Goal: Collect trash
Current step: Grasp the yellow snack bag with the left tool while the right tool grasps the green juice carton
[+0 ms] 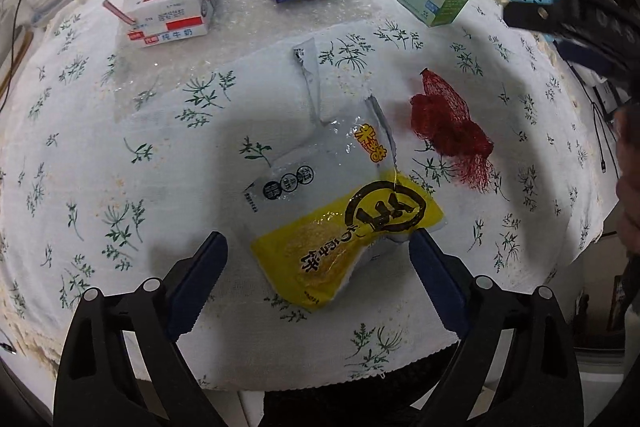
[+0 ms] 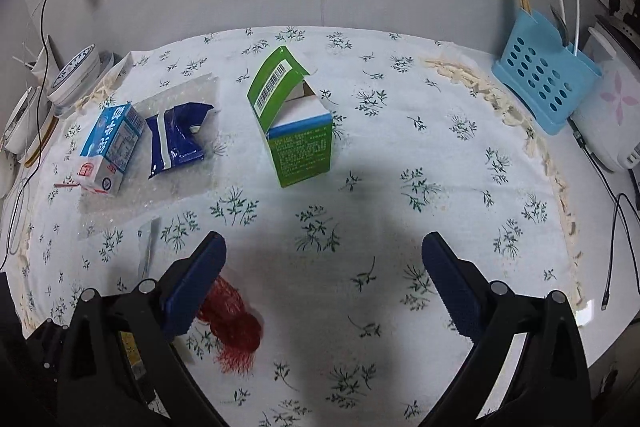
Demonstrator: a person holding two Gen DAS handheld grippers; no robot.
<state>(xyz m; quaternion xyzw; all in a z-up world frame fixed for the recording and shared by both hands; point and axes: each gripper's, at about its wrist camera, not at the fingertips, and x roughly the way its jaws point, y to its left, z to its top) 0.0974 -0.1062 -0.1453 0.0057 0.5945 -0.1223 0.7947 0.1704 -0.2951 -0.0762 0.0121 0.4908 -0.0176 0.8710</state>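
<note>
Between the spread jaws of the left gripper, a yellow-and-grey wrapper lies untouched. Right gripper, jaws likewise spread, partly hides the red net.

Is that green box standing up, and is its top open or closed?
Upright and open. The green box stands on its base, its barcode flap lifted, showing the inside.
</note>
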